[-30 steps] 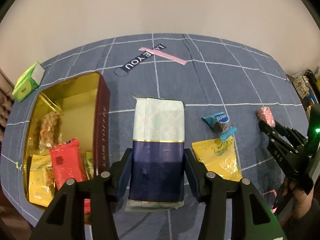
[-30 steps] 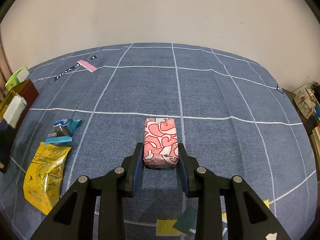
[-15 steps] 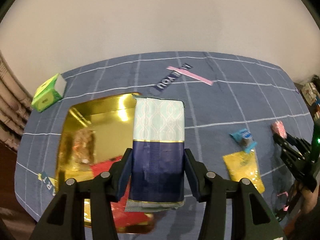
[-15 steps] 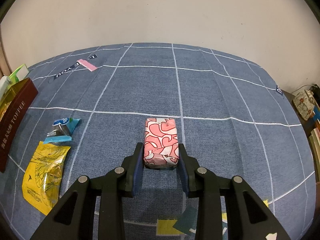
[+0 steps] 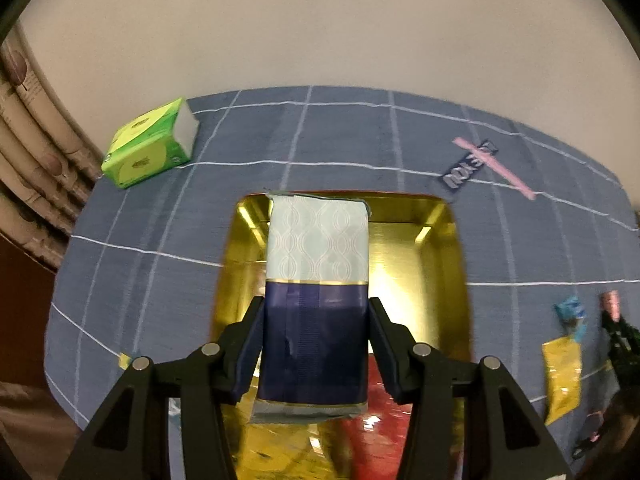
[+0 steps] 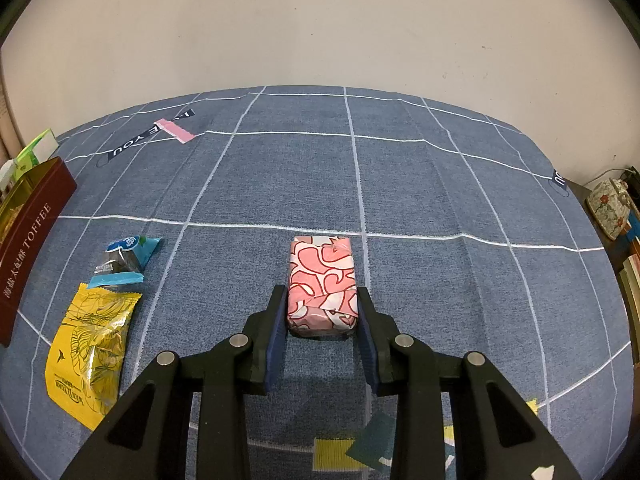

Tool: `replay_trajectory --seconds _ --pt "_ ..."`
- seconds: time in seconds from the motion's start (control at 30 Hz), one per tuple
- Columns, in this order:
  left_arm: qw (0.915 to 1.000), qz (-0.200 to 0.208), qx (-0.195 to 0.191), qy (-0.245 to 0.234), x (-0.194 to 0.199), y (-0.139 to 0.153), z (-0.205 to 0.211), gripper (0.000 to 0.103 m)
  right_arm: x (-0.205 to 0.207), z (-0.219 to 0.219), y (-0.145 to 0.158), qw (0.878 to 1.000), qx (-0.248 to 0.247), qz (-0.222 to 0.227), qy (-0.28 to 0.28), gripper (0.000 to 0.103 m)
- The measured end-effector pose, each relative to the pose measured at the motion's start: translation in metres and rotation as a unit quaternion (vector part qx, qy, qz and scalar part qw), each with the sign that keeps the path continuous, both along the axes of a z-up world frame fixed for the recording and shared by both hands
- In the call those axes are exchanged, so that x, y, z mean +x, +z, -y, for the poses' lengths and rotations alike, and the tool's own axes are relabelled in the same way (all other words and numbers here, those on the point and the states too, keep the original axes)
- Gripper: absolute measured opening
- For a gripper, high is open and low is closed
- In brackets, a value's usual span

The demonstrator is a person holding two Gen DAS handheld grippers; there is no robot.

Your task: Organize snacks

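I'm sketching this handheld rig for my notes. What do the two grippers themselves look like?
Both match. The left gripper and the right gripper each have a matte black frame splitting into two angular, strut-like arms with triangular cut-outs. Round silver fasteners mark the joints. The fingers end in dark blue ribbed pads. No cables, markings or sleeves show.
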State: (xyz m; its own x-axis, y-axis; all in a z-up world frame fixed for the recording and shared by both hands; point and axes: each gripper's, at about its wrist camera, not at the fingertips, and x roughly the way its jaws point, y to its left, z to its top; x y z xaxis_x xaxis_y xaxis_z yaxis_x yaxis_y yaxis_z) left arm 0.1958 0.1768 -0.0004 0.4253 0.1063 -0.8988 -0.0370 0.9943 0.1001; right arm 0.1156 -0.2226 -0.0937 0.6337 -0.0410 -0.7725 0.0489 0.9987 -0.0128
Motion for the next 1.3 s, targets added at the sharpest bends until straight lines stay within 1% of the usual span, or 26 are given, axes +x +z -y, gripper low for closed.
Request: replay_trajectory --seconds 0.07,0.3,0.6,0.7,0.9,0.93,1.3 --pt "0.9999 -0.009 0.011 0.001 0.004 -0.005 -0.007 0.051 0.000 0.000 0.000 1.000 0.000 0.000 0.000 0.031" --pt "0.9991 -0.036 0.021 0.005 0.008 -0.026 -0.018 0.051 0.000 0.000 0.000 1.000 0.000 0.000 0.000 0.031" --pt "0.9983 -0.052 0.026 0.011 0.006 -0.042 -0.022 0.051 0.000 0.000 0.000 1.000 0.000 0.000 -0.001 0.031" --pt "0.9983 -0.048 0.029 0.015 0.005 -0.041 -0.023 0.051 0.000 0.000 0.001 1.000 -0.001 0.000 -0.001 0.031" --pt "0.9984 -0.046 0.031 0.006 0.003 -0.038 -0.022 0.052 0.000 0.000 0.001 1.000 -0.001 0.000 -0.001 0.031" --pt "0.9984 -0.046 0.032 0.005 0.002 -0.038 -0.022 0.053 0.000 0.000 0.001 1.000 -0.002 -0.001 -0.001 0.031" --pt "0.9996 -0.021 0.019 0.004 -0.017 -0.014 -0.021 0.054 0.000 0.000 0.001 1.000 -0.001 -0.001 -0.001 0.031"
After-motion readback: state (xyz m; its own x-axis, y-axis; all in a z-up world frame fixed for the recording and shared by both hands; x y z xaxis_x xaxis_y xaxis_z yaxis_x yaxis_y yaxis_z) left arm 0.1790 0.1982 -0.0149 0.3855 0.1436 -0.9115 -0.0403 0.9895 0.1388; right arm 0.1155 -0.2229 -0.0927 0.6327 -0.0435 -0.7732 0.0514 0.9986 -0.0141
